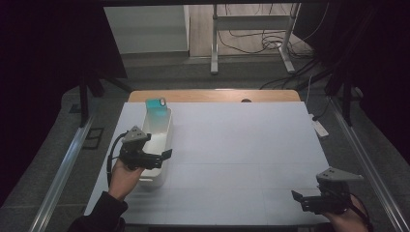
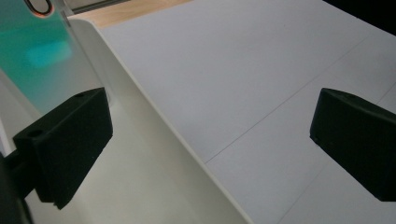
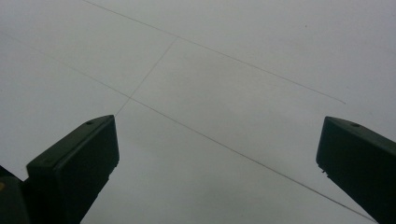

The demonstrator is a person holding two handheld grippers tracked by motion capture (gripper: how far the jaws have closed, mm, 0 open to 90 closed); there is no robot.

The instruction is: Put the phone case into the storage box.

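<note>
You are holding the left hand-held gripper (image 1: 166,155) wide open astride the white bin's (image 1: 162,126) wall on the pale bench (image 1: 241,145). Your right hand-held gripper (image 1: 296,196) is hovering gaping and empty, well apart from the bin.

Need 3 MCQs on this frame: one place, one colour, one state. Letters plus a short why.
1. Where is the bin?
A. table's left side
B. table's right side
C. the floor

2. What colour is the thing at the bin's far end?
A. red
B. teal
C. black

3. How does the left gripper stand?
A. shut on the bin wall
B. open, jaws astride the bin's wall
C. shut, empty

Key: 1 A, the high view shows it left; 2 B, teal in the high and left gripper views; 3 B, jaws wide apart, one inside the bin, one outside.
</note>
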